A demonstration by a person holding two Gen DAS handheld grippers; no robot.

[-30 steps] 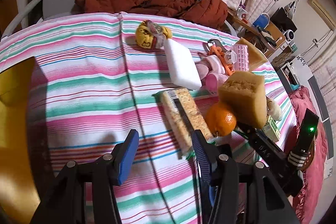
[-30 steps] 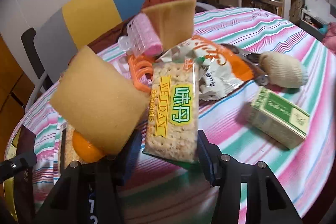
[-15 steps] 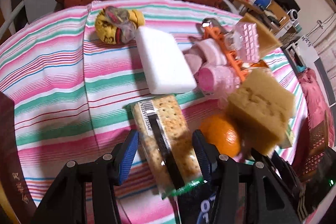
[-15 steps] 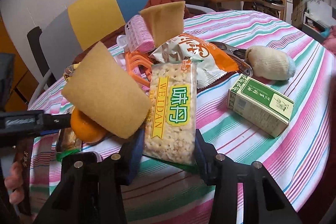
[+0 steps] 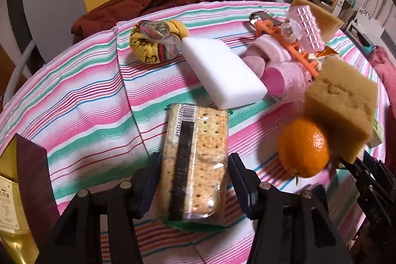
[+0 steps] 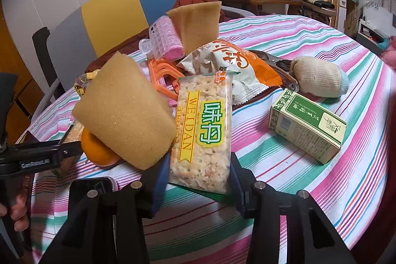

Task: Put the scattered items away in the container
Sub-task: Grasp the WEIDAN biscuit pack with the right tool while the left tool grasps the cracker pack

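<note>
My left gripper (image 5: pixel 194 180) straddles a cracker pack (image 5: pixel 195 162), jaws open beside it; my right gripper (image 6: pixel 199 172) clamps another cracker packet (image 6: pixel 204 130).

We read "WEIDAN" on the cracker packet (image 6: pixel 201 130), "GenRobot.AI" on the gripper arm (image 6: pixel 37 160) at nine o'clock, and perhaps "6922251712348" on the barcode label (image 5: pixel 184 124).

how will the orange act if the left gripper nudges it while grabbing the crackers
The orange is round and sits free on the cloth, so it would likely roll. The sponge looks to be leaning on it and may slump if it moves. Its peel looks firm, probably not fragile.
</note>
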